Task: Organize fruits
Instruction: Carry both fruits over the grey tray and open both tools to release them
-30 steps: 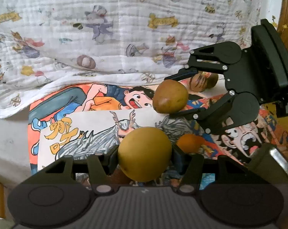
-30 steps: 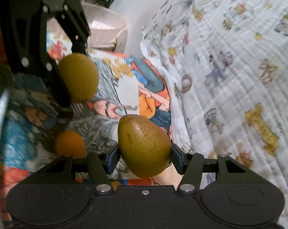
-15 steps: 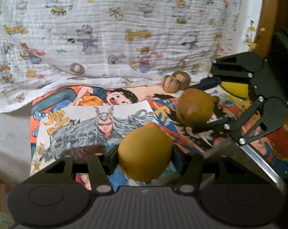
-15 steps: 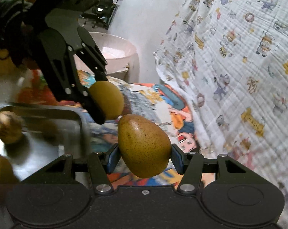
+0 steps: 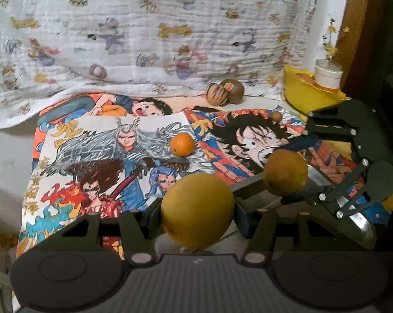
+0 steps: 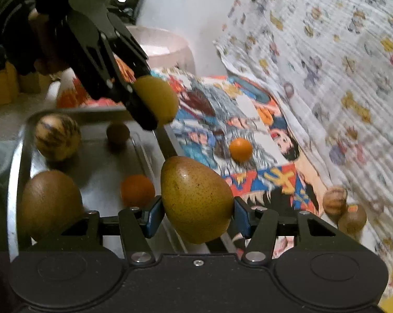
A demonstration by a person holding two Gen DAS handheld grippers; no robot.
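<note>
Left gripper [image 5: 197, 212] is clamped on my round yellow-brown pear [image 5: 197, 210], blue pads pressing both sides, fruit lifted off the surface. Right gripper [image 6: 197, 212] is clamped on a speckled green-brown pear [image 6: 196, 198], narrow end pointing up-left, also lifted.

From my left wrist view: right gripper [image 5: 287, 176] comes in from the right edge with its pear [image 5: 285, 172] over the near corner of the metal tray [image 5: 319, 177]. Small orange [image 5: 182, 144] sits loose on the cartoon mat [image 5: 97, 156], well apart from both grippers. Striped walnut-like fruit [image 5: 216, 93] and a kiwi [image 5: 233, 90] touch each other at the far mat edge, against the patterned white cloth [image 5: 144, 39]. Tiny brown ball [image 5: 276, 116] lies alone on the mat. Yellow bowl [image 5: 306, 96] with a white cup [image 5: 328, 74] at far right.

From my right wrist view: left gripper [image 6: 149, 107] hangs above the tray's far rim with its fruit. Tray [image 6: 97, 164] holds a striped fruit [image 6: 57, 140], a small brown fruit [image 6: 117, 133], a small orange one [image 6: 137, 190] and a large brown fruit [image 6: 50, 203], all apart from each other. My speckled pear hovers at the tray's right rim. Pink basin [image 6: 165, 49] stands beyond the mat. Picture is motion-blurred.
</note>
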